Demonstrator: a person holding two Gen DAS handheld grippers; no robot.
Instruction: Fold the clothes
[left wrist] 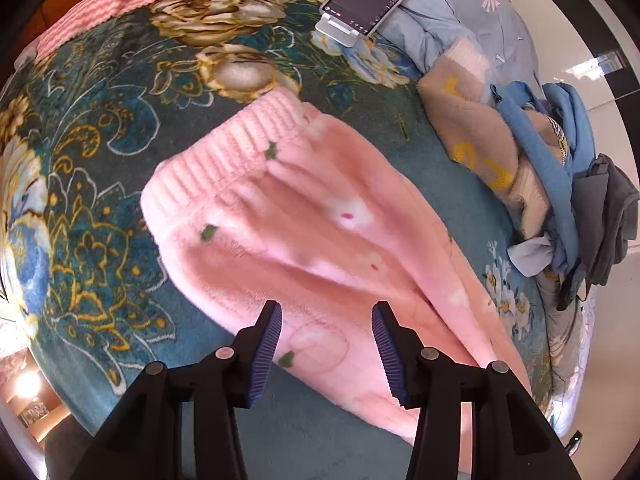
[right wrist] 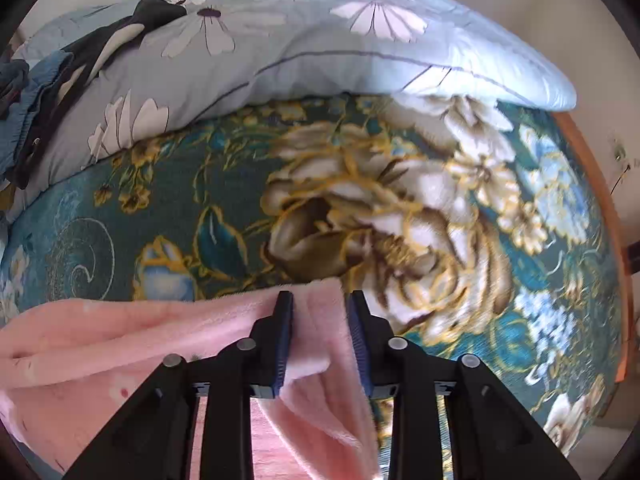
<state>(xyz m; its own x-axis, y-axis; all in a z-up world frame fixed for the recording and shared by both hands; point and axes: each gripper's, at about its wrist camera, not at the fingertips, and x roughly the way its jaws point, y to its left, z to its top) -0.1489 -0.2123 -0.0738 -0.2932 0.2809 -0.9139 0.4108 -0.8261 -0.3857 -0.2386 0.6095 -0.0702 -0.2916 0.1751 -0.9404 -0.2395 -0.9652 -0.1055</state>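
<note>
Pink fleece trousers (left wrist: 304, 240) lie half-folded on the teal floral bed (left wrist: 100, 128). My left hand-held gripper (left wrist: 326, 344) hovers spread above them; my right hand-held gripper (right wrist: 320, 340), part open, straddles a hem unpinched. More folds remain, I judge.

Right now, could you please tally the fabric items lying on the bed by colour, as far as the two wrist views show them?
Pink: 2, fluffy pink fleece trousers, pink-and-white zigzag cloth
Blue: 1, crumpled blue cotton garment
Beige: 1, fuzzy beige top with yellow letters
Grey: 1, dark grey garment
Total: 5
</note>
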